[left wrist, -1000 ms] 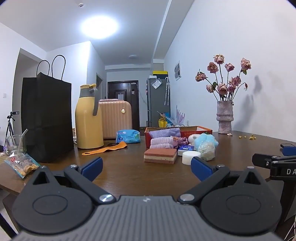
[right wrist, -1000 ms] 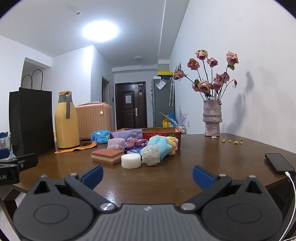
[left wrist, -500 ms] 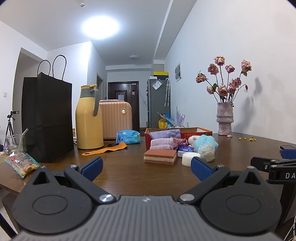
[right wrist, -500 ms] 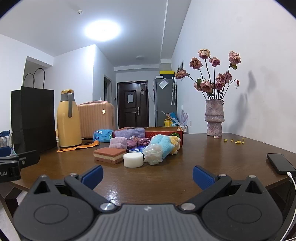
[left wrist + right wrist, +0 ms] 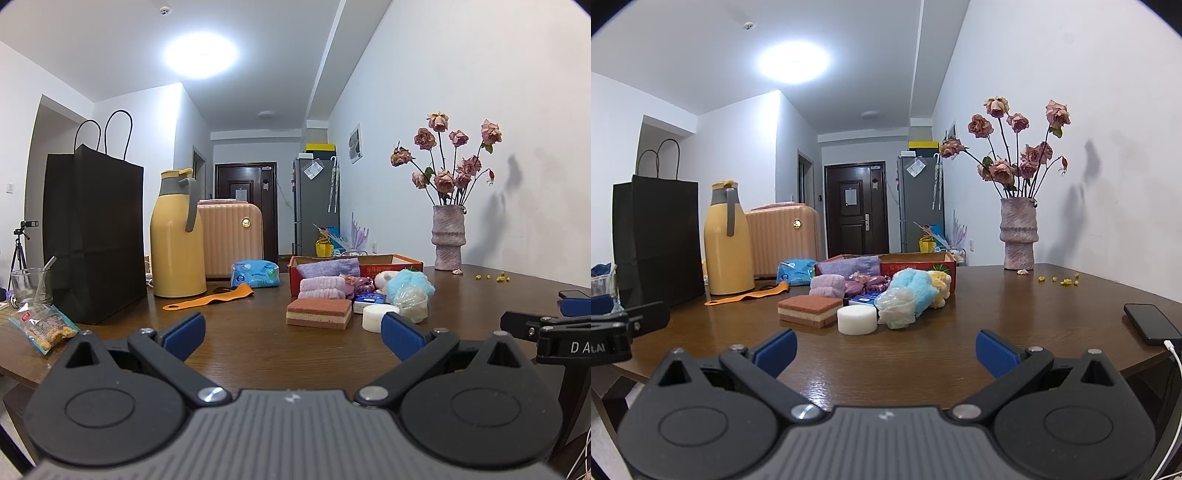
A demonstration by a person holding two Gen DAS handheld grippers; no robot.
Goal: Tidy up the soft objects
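Right wrist — red box [image 5: 916,266] holds purple towel [image 5: 849,265] | both grippers [image 5: 885,346] [image 5: 291,330] wide, empty

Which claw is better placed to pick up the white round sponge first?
Probably the right claw: the white round sponge lies almost centred ahead of its open jaws. For the left claw, also open, it sits off to the right side.

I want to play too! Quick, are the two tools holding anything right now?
Left tool: open, holding nothing.
Right tool: open, holding nothing.
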